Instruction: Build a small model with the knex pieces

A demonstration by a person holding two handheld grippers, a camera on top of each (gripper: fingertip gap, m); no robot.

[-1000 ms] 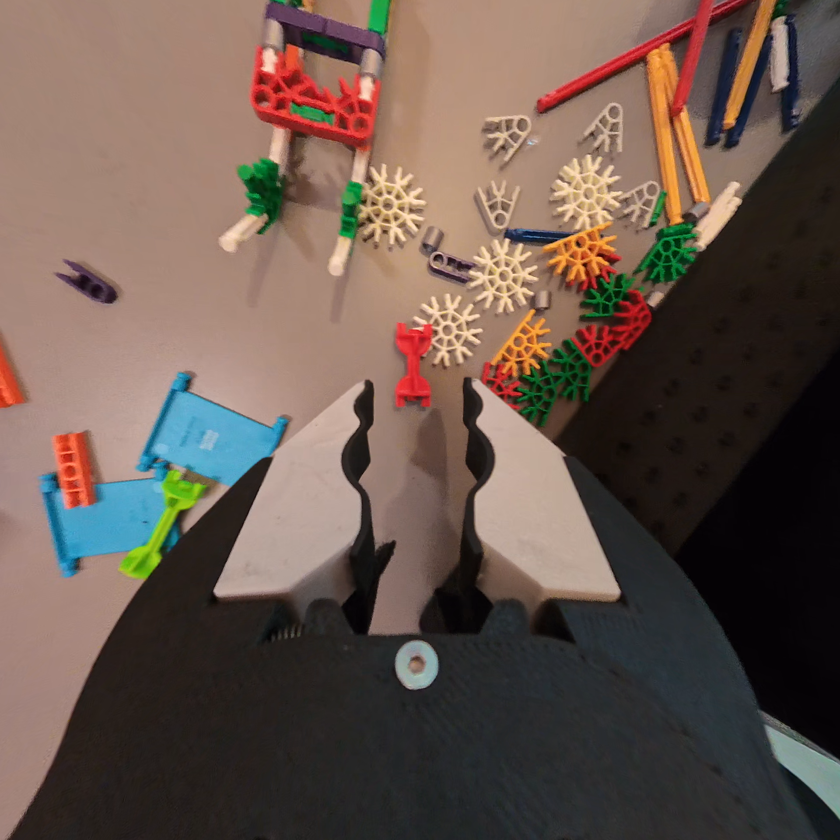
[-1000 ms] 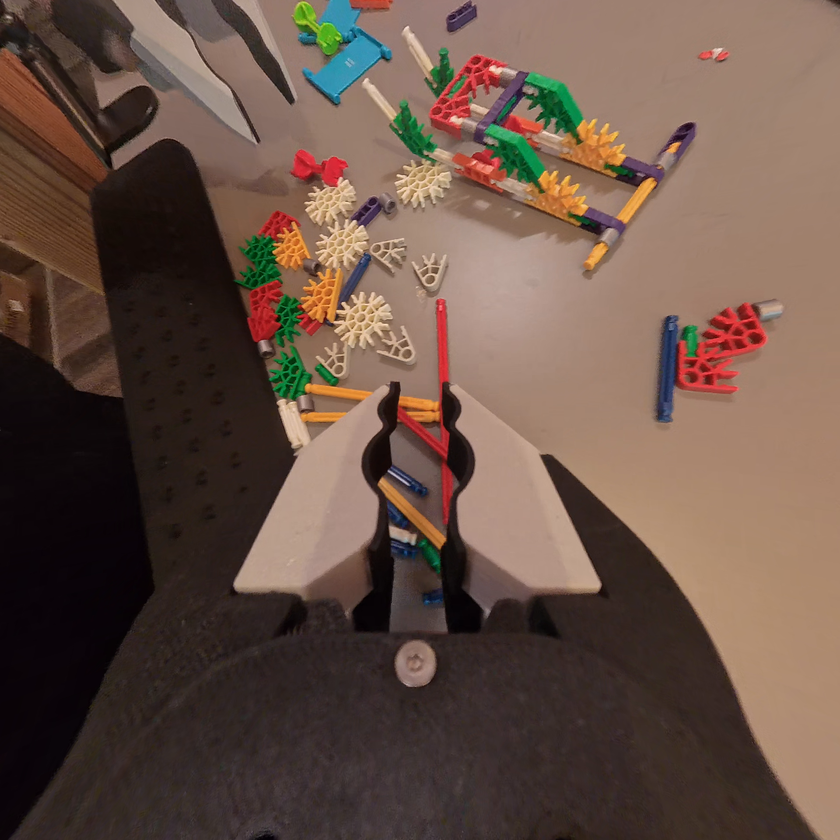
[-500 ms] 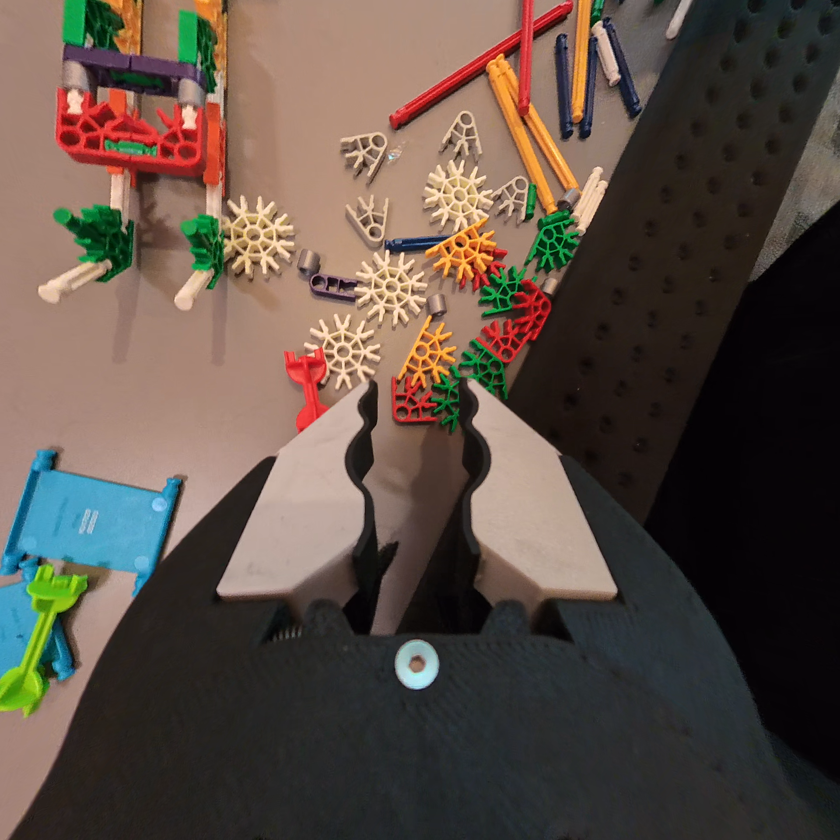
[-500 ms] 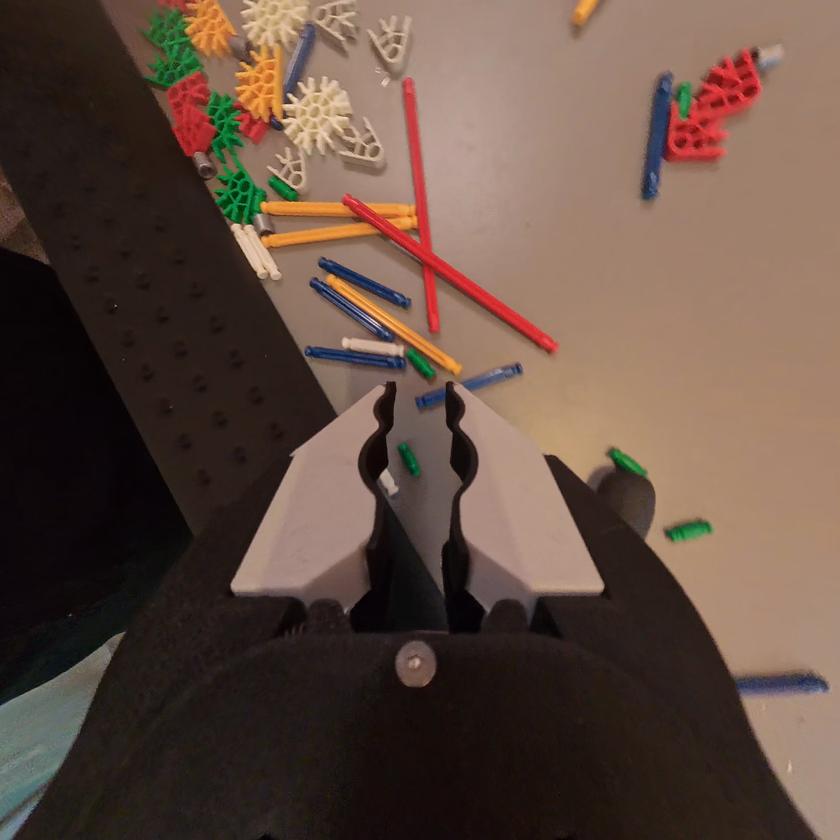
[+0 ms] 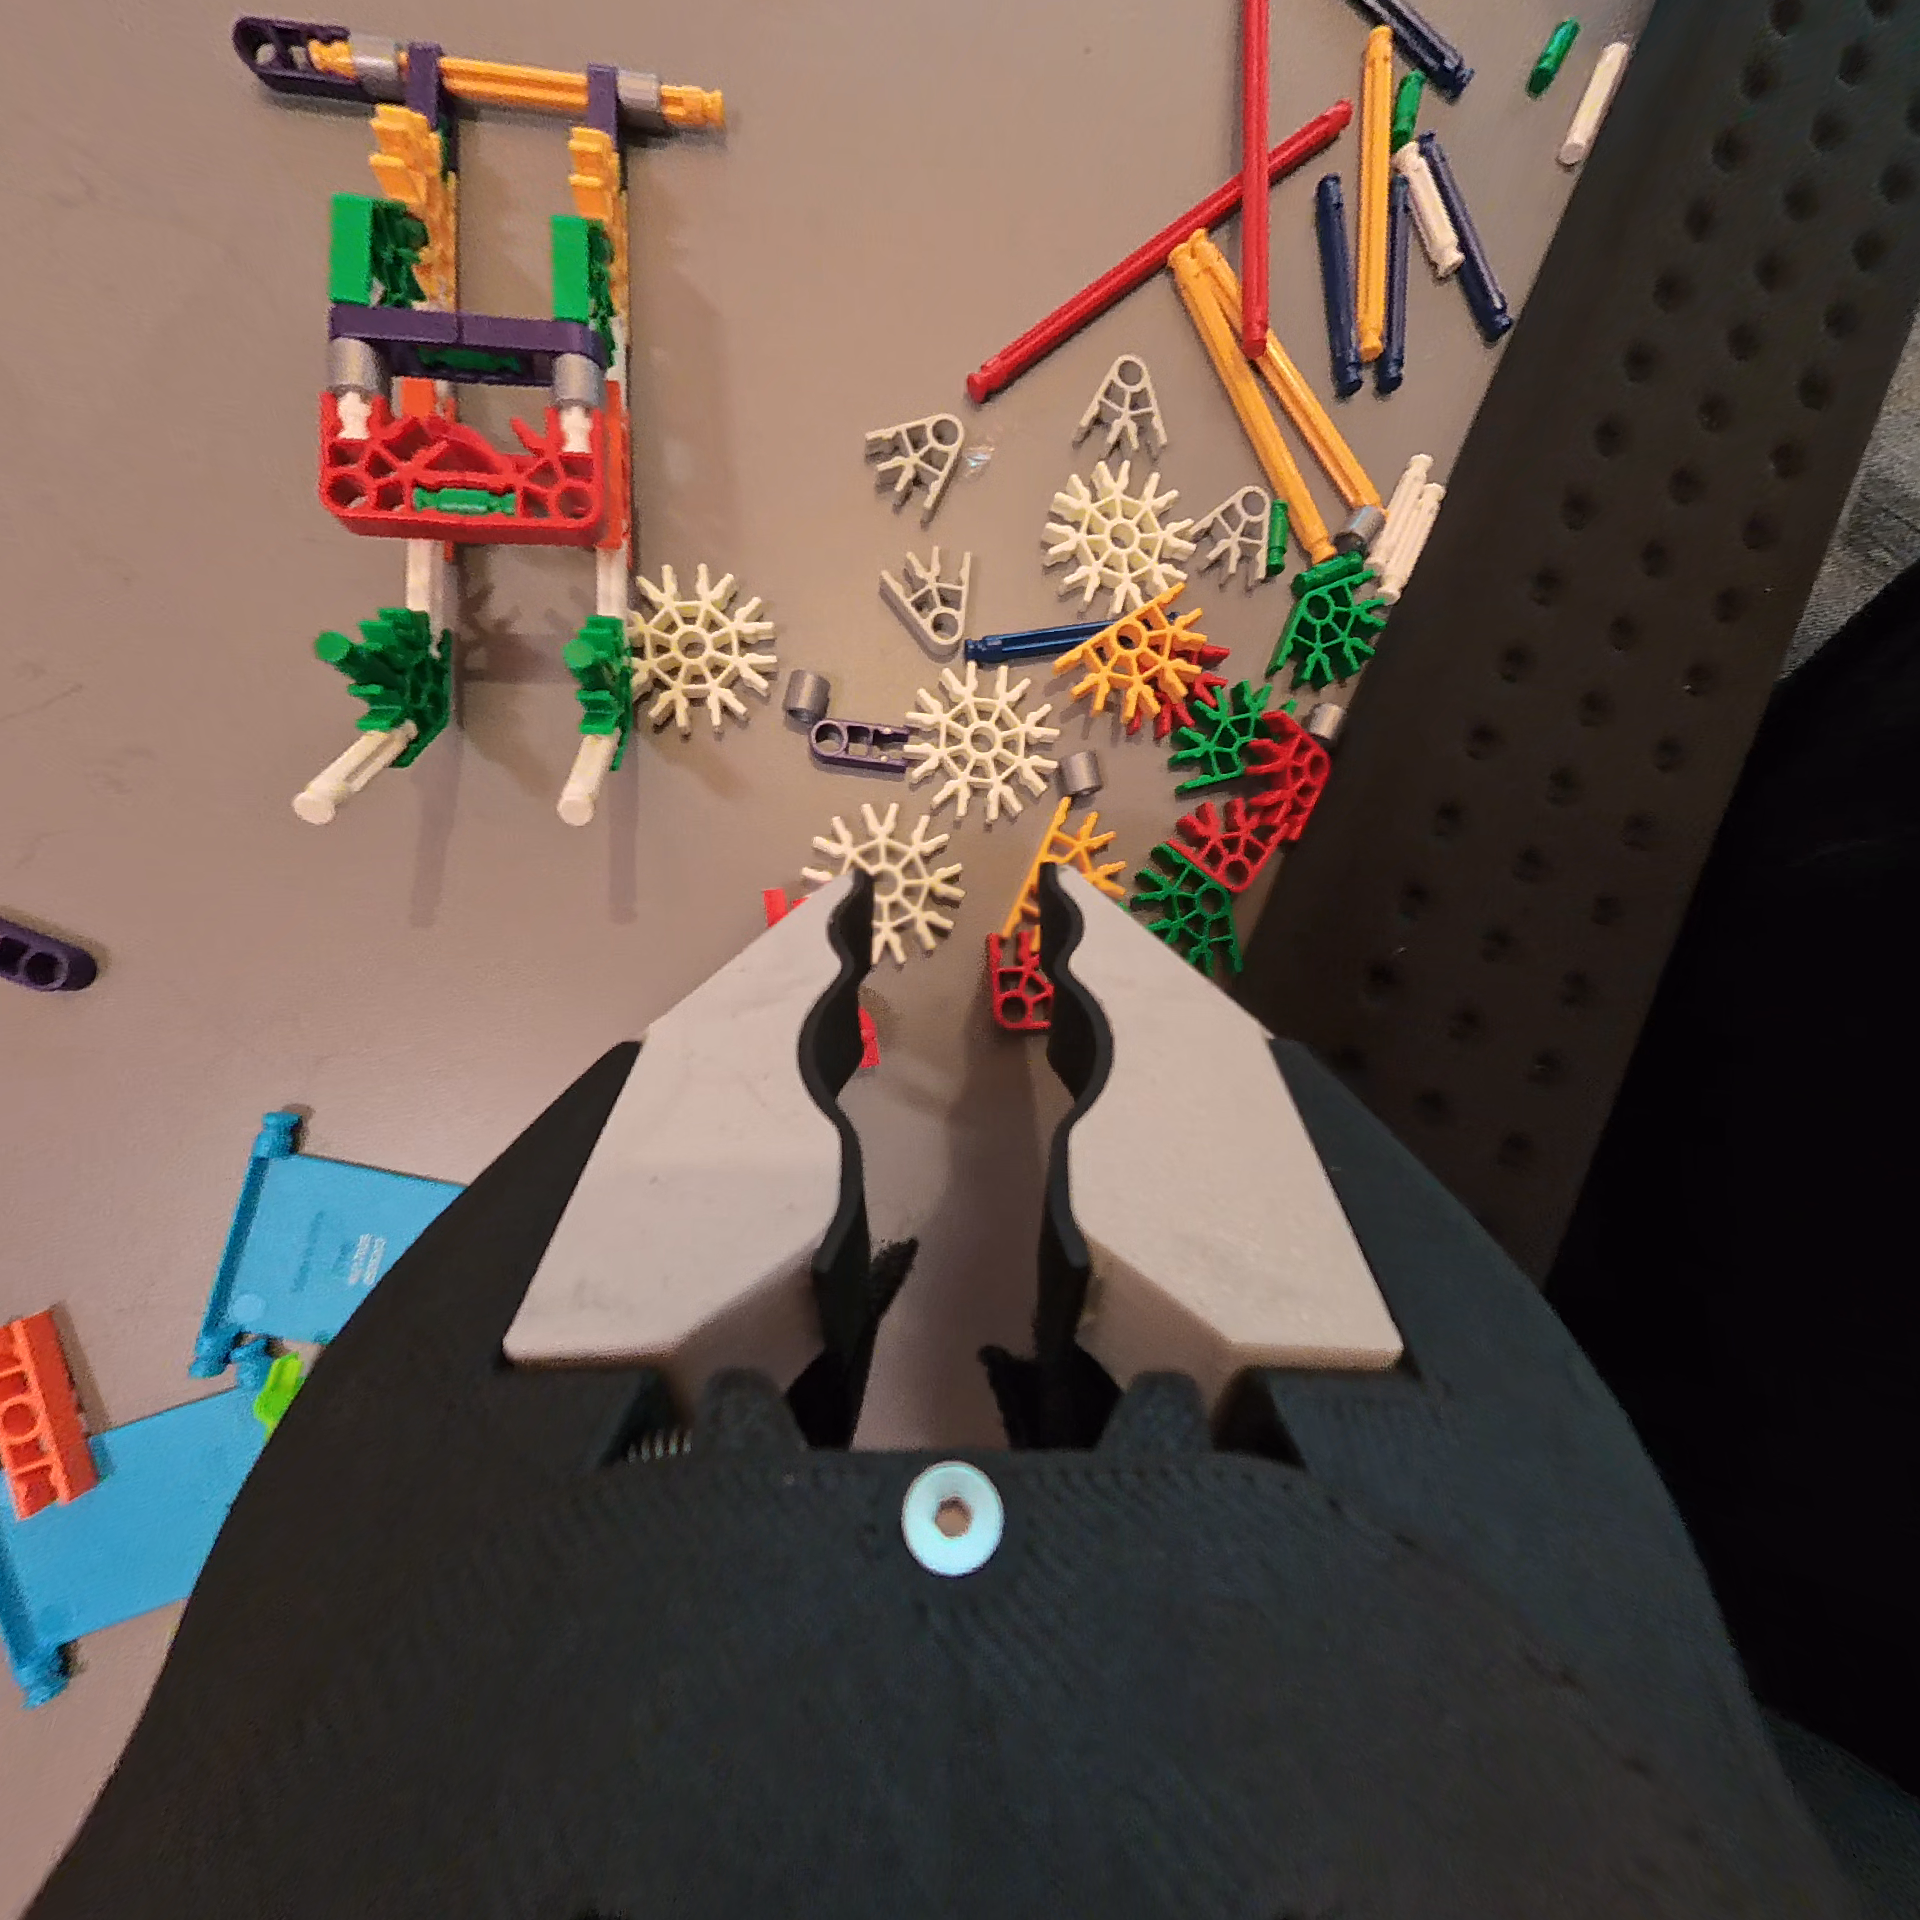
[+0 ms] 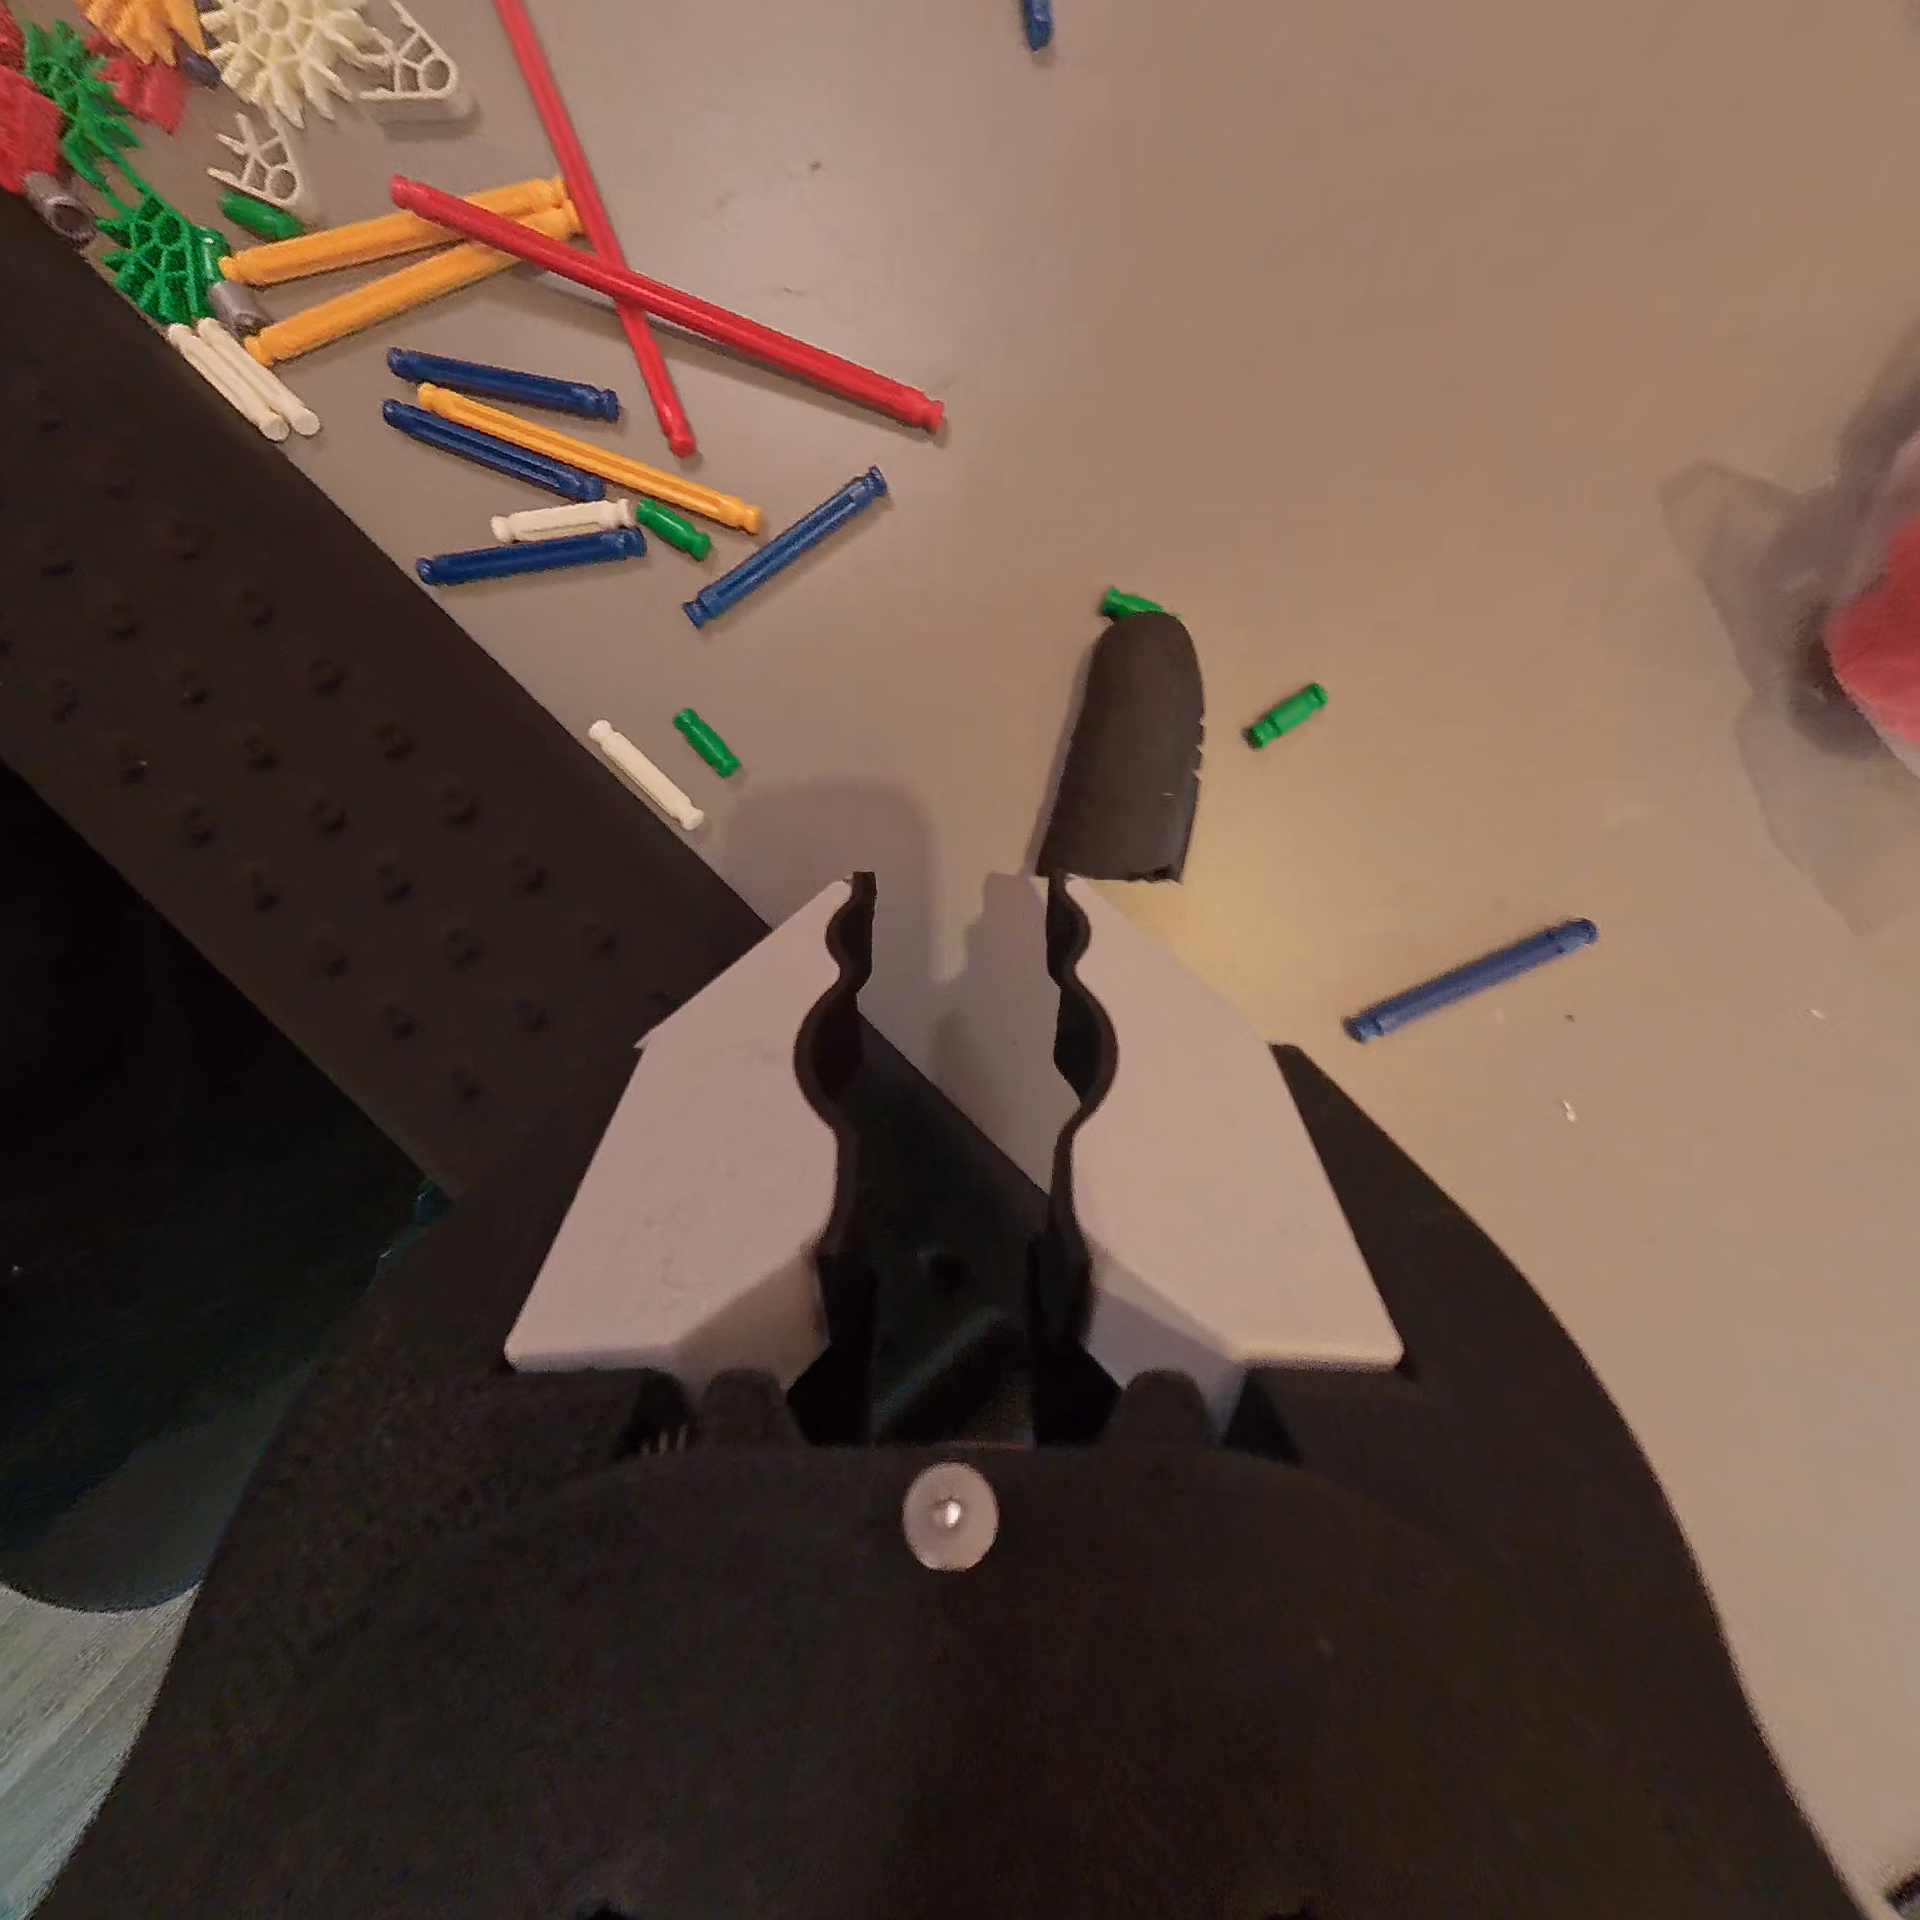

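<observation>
The left claw (image 5: 951,894) is spread and holds nothing; it hangs over the grey counter (image 5: 187,935) above a loose pile of plastic construction pieces. Between its tips lies a cream snowflake connector (image 5: 888,873), with a yellow fan connector (image 5: 1070,847) and a small red connector (image 5: 1018,987) against the inner edge of the right finger. A red piece (image 5: 864,1039) is mostly hidden under the left finger. Farther off lie more cream, green, red and yellow connectors, and far left stands a partly built frame (image 5: 468,416) of rods and connectors. Blue panels (image 5: 312,1247) lie near left. A black perforated strip (image 5: 1621,623) borders the counter on the right.

The right claw (image 6: 961,883) is also spread and empty. Just beyond its right tip lies a black rounded piece (image 6: 1138,748), with a short green rod (image 6: 1127,603) at its far end. Other short green rods (image 6: 707,741) (image 6: 1286,715), a white rod (image 6: 644,774) and blue rods (image 6: 1470,977) lie scattered near. Long red rods (image 6: 665,301), yellow rods (image 6: 395,239) and dark blue rods (image 6: 504,384) lie far left.

Handling, as a judgement: all pieces appear light, rigid, smooth moulded plastic. Flat connectors lie flush on the counter and offer little edge; a hold across the rim or spokes is indicated. Rods can roll; a hold across the middle of the shaft, seated in a pad notch, looks steadiest. The frame may come apart if lifted by one rod
</observation>
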